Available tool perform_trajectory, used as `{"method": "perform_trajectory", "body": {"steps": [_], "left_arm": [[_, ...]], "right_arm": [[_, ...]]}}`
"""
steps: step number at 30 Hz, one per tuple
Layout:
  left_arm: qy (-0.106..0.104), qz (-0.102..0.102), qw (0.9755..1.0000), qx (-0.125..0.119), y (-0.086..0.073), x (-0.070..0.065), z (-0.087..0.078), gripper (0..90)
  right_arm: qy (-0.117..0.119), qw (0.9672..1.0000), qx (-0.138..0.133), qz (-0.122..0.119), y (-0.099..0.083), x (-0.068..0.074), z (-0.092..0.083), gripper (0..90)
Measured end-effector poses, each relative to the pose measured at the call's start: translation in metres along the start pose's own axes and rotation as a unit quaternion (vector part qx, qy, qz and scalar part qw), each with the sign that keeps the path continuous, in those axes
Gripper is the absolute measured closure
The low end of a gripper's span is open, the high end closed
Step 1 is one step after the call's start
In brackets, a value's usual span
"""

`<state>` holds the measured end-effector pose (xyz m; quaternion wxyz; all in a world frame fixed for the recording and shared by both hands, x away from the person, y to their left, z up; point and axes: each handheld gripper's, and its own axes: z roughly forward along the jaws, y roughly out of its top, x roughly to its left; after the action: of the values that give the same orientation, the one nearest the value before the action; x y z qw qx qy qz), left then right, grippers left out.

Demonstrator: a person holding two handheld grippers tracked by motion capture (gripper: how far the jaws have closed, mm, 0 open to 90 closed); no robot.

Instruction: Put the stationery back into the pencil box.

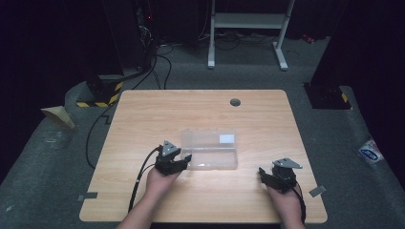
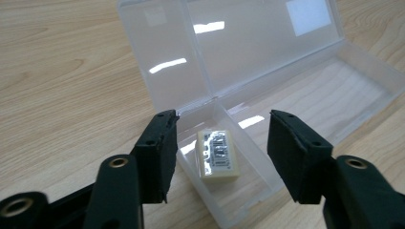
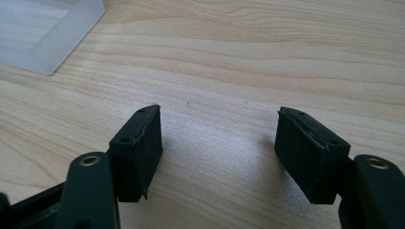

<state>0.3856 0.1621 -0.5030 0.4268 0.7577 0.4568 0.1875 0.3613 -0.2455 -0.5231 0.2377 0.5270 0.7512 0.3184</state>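
Black, matte and blocky, the fingers (image 2: 161, 152) of the left gripper (image 2: 220, 160) stand apart with nothing pressed between them; they hang just above the near end of a clear plastic case (image 2: 334, 90). No earlier moment is told here. Inside that end of the case lies a small cream eraser (image 2: 218, 155), a rounded rectangular block with a barcode label on its top face, flat on the case floor and close to the corner wall. The case is long, shallow and translucent, its hinged lid (image 2: 239, 43) thrown back and leaning away, a white sticker near the lid's far end. The rest of the case floor is bare.

Off to the right of the case, well apart from it, the right gripper (image 3: 218, 152) has its fingers (image 3: 136, 152) spread over bare wood, holding nothing; a corner of the case (image 3: 52, 33) shows at upper left there.

Pale wood-grain worktop (image 1: 200, 109) lies smooth on all sides of the case, with a round grey grommet (image 1: 235, 102) beyond it near the far edge.
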Motion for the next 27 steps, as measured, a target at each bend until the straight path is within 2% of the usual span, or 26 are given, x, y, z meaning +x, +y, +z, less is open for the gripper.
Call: {"method": "perform_trajectory", "body": {"steps": [2, 5, 7, 10, 12, 14, 15, 18, 20, 23, 24, 26, 27], "left_arm": [[-0.002, -0.008, 1.0, 0.0, -0.002, 0.009, -0.005, 37.2], [0.007, 0.004, 0.9999, 0.008, -0.008, 0.023, -0.016, 29.0], [0.011, -0.002, 0.9999, 0.011, -0.011, 0.034, -0.024, 23.7], [0.024, -0.014, 0.9995, 0.014, -0.017, 0.052, -0.036, 17.1], [0.038, -0.012, 0.9989, 0.025, -0.023, 0.062, -0.042, 14.6], [0.045, -0.018, 0.9981, 0.037, -0.031, 0.073, -0.048, 12.8], [0.048, -0.014, 0.9979, 0.041, -0.035, 0.077, -0.051, 11.4], [0.065, 0.001, 0.996, 0.062, -0.049, 0.086, -0.063, 10.0], [0.066, -0.001, 0.9949, 0.077, -0.058, 0.089, -0.072, 6.1], [0.082, 0.026, 0.9926, 0.086, -0.073, 0.086, -0.084, 3.5], [0.085, 0.027, 0.9921, 0.088, -0.078, 0.087, -0.086, 3.1], [0.081, 0.008, 0.9931, 0.084, -0.082, 0.09, -0.087, 0.9], [0.083, 0.006, 0.9931, 0.083, -0.081, 0.091, -0.086, 0.9]], "right_arm": [[0.001, 1.0, 0.0, 0.0, 0.0, 0.0, 0.0, 32.9], [0.002, 1.0, -0.001, -0.001, 0.0, 0.0, 0.0, 32.9], [0.003, 1.0, 0.0, 0.0, 0.0, 0.0, 0.0, 33.0], [0.003, 1.0, -0.001, -0.001, 0.0, -0.001, 0.0, 33.0], [0.004, 1.0, 0.0, 0.0, 0.0, 0.0, 0.0, 33.0], [0.003, 1.0, 0.0, 0.0, 0.0, 0.0, 0.0, 33.0], [0.004, 1.0, 0.0, 0.0, 0.0, 0.0, 0.0, 33.0], [0.004, 1.0, 0.0, 0.0, 0.0, -0.001, 0.0, 33.0], [0.004, 1.0, 0.0, 0.0, 0.0, 0.0, 0.0, 33.0], [0.004, 1.0, 0.0, 0.0, 0.0, 0.0, 0.0, 33.0], [0.004, 1.0, 0.0, 0.0, 0.0, 0.0, 0.0, 33.0], [0.004, 1.0, 0.0, 0.0, 0.0, 0.0, 0.0, 33.0], [0.004, 1.0, 0.0, 0.0, 0.0, 0.0, 0.0, 33.0]]}}
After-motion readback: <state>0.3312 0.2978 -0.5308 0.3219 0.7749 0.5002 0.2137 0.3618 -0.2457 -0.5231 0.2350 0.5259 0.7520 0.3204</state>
